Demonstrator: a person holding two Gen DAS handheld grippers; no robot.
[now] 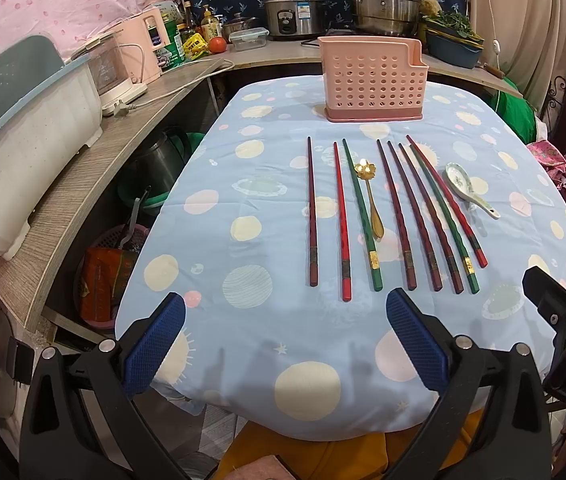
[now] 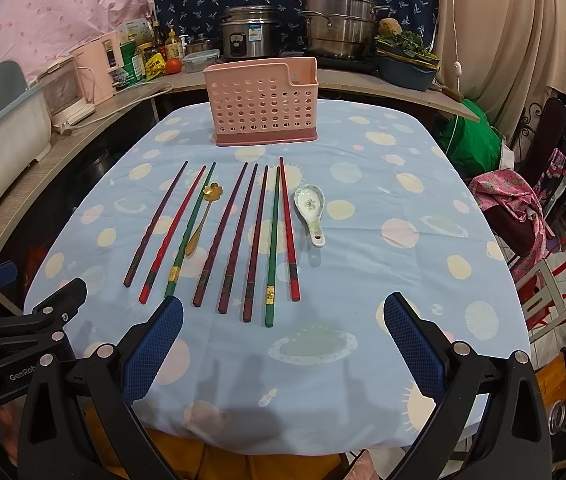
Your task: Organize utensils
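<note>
Both grippers, left gripper and right gripper, spread wide, empty, near table edge. Chopsticks lie close-packed mid-table, pink holder far. Risk: pinching two sticks together, or nudging gold spoon.

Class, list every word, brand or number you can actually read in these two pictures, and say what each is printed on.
"GenRob", cut off at the frame edge: on the left gripper body, seen in the right wrist view.
"DAS", cut off: on the right gripper body, seen in the left wrist view.
Blue label on the rice cooker: too small to read.
Bottle and packet labels on the counter: blurred, unreadable.
</note>
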